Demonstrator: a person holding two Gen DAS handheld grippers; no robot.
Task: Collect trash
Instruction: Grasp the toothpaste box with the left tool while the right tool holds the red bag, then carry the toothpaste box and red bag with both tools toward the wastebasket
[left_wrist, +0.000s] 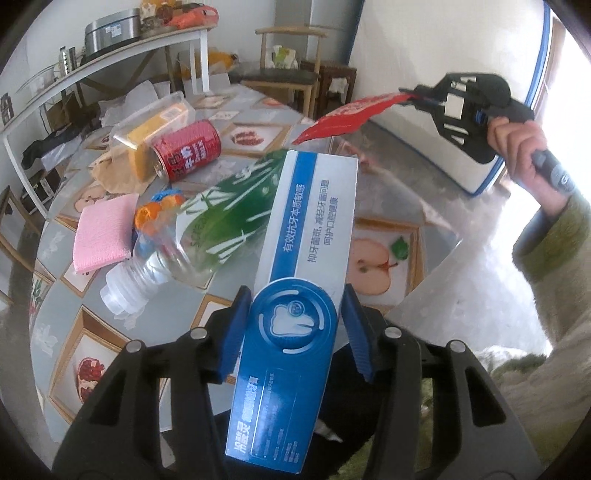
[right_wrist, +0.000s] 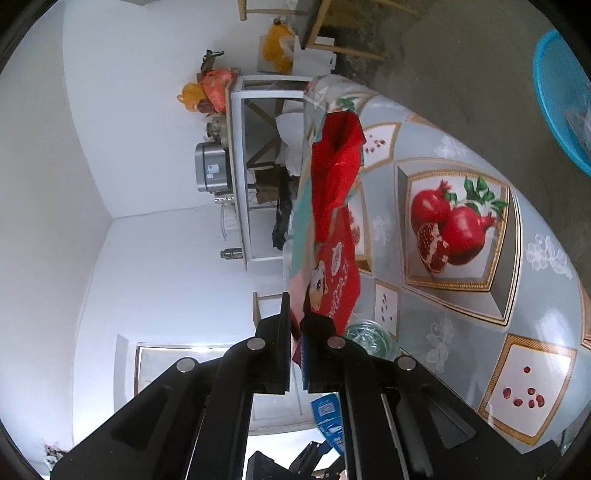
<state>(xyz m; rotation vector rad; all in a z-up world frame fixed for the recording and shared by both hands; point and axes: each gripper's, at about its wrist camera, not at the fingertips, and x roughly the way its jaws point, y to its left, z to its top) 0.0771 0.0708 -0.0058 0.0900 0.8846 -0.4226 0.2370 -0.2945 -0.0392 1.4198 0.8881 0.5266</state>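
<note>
My left gripper (left_wrist: 293, 325) is shut on a blue and white toothpaste box (left_wrist: 306, 236), held above the round table (left_wrist: 55, 332). My right gripper (right_wrist: 295, 332) is shut on a red snack wrapper (right_wrist: 334, 206) that hangs from its jaws; the left wrist view shows the right gripper (left_wrist: 421, 98) raised off the table's far right with the wrapper (left_wrist: 347, 118). On the table lie a clear bottle with a green label (left_wrist: 207, 229), a red can (left_wrist: 186, 149) on its side, a clear box with yellow contents (left_wrist: 155, 127), a pink cloth (left_wrist: 103, 232) and brown paper (left_wrist: 114, 175).
A white shelf table (left_wrist: 103, 62) with a steel pot (left_wrist: 110, 31) stands behind, with wooden chairs (left_wrist: 288, 62) at the back. A blue basin (right_wrist: 561, 99) sits on the floor at the right wrist view's top right. A white panel (left_wrist: 443, 122) leans at the right.
</note>
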